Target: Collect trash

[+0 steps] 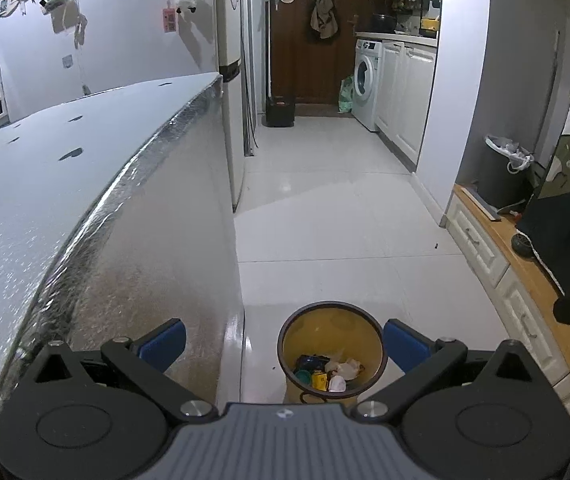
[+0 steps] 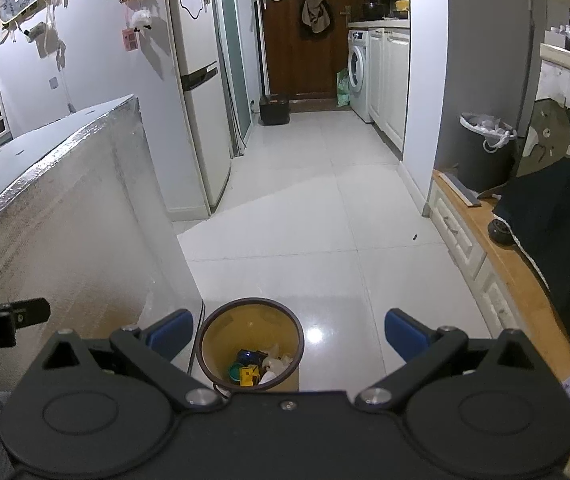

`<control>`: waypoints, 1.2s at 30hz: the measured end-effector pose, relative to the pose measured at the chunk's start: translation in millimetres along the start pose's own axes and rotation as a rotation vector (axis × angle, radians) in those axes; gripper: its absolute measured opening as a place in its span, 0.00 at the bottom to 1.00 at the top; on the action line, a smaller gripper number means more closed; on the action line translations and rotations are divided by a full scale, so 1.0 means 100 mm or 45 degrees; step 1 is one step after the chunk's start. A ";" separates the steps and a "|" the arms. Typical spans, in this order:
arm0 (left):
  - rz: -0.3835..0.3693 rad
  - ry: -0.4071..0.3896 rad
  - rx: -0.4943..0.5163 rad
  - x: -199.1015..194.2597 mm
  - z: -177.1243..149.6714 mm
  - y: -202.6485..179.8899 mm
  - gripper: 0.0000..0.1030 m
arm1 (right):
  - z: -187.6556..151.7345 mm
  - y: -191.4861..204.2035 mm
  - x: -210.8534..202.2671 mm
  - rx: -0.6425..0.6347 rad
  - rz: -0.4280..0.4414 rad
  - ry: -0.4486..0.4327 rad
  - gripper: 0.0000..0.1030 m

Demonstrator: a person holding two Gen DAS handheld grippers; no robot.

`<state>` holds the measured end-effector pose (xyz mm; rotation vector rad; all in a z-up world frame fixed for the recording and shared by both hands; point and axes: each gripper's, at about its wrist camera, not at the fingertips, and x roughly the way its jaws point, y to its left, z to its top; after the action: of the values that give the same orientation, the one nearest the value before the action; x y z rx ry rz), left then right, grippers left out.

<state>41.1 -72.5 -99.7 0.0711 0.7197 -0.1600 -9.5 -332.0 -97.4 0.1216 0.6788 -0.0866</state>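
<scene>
White floor tiles carry a yellow bin holding trash, directly below both empty, spread claws: left claw, right claw.

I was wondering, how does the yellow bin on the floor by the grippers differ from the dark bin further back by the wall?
The yellow bin has a dark rim and no liner; the dark bin is dark grey and lined with a white bag tied at its rim. The yellow bin stands on the open floor tiles beside the foil-covered block, while the dark bin sits in a corner past the wooden cabinet top. Mixed trash shows inside the yellow bin; the dark bin's contents cannot be told. Both stand upright.
</scene>
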 end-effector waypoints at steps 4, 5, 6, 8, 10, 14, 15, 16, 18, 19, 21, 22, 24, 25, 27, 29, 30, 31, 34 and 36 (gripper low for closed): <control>-0.028 -0.010 -0.013 -0.05 -0.07 0.05 1.00 | -0.03 0.05 -0.03 -0.041 -0.023 -0.029 1.00; -0.032 -0.019 -0.012 -0.06 -0.08 0.06 1.00 | -0.04 0.06 -0.03 -0.046 -0.026 -0.033 1.00; -0.035 -0.028 -0.013 -0.08 -0.09 0.06 1.00 | -0.05 0.07 -0.02 -0.046 -0.028 -0.033 1.00; -0.039 -0.037 -0.013 -0.09 -0.09 0.06 1.00 | -0.05 0.08 -0.01 -0.047 -0.026 -0.033 1.00; -0.036 -0.039 -0.010 -0.09 -0.10 0.06 1.00 | -0.06 0.08 -0.01 -0.052 -0.025 -0.034 1.00; -0.023 -0.043 -0.006 -0.09 -0.11 0.04 1.00 | -0.08 0.10 -0.03 -0.070 -0.031 -0.045 1.00; -0.021 -0.044 -0.007 -0.10 -0.11 0.04 1.00 | -0.09 0.10 -0.03 -0.072 -0.031 -0.048 1.00; -0.019 -0.044 -0.007 -0.10 -0.11 0.03 1.00 | -0.09 0.10 -0.04 -0.075 -0.030 -0.050 1.00; -0.020 -0.044 -0.010 -0.11 -0.11 0.02 1.00 | -0.10 0.11 -0.05 -0.082 -0.031 -0.058 1.00; -0.017 -0.044 -0.010 -0.11 -0.12 0.01 1.00 | -0.10 0.12 -0.05 -0.085 -0.032 -0.062 1.00; -0.015 -0.043 -0.010 -0.10 -0.11 0.01 1.00 | -0.11 0.12 -0.06 -0.091 -0.033 -0.068 1.00; -0.014 -0.043 -0.010 -0.10 -0.11 0.01 1.00 | -0.11 0.13 -0.06 -0.093 -0.034 -0.070 1.00; -0.012 -0.044 -0.010 -0.10 -0.11 0.02 1.00 | -0.11 0.13 -0.07 -0.095 -0.035 -0.072 1.00; -0.010 -0.045 -0.009 -0.11 -0.11 0.02 1.00 | -0.11 0.13 -0.07 -0.094 -0.035 -0.074 1.00; -0.006 -0.048 -0.005 -0.11 -0.11 0.01 1.00 | -0.11 0.13 -0.07 -0.093 -0.036 -0.076 1.00; 0.000 -0.051 0.001 -0.11 -0.11 0.01 1.00 | -0.11 0.13 -0.07 -0.094 -0.036 -0.076 1.00; 0.002 -0.053 0.002 -0.12 -0.11 0.01 1.00 | -0.11 0.13 -0.07 -0.094 -0.036 -0.076 1.00; 0.003 -0.054 0.003 -0.12 -0.11 0.01 1.00 | -0.11 0.13 -0.07 -0.094 -0.037 -0.076 1.00; 0.004 -0.052 0.003 -0.11 -0.11 0.01 1.00 | -0.11 0.13 -0.07 -0.093 -0.038 -0.074 1.00; 0.004 -0.053 0.003 -0.12 -0.11 0.01 1.00 | -0.11 0.14 -0.07 -0.094 -0.038 -0.071 1.00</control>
<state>25.8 -68.9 -100.2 0.0707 0.6779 -0.1590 -20.2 -316.3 -99.9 0.0380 0.6276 -0.0931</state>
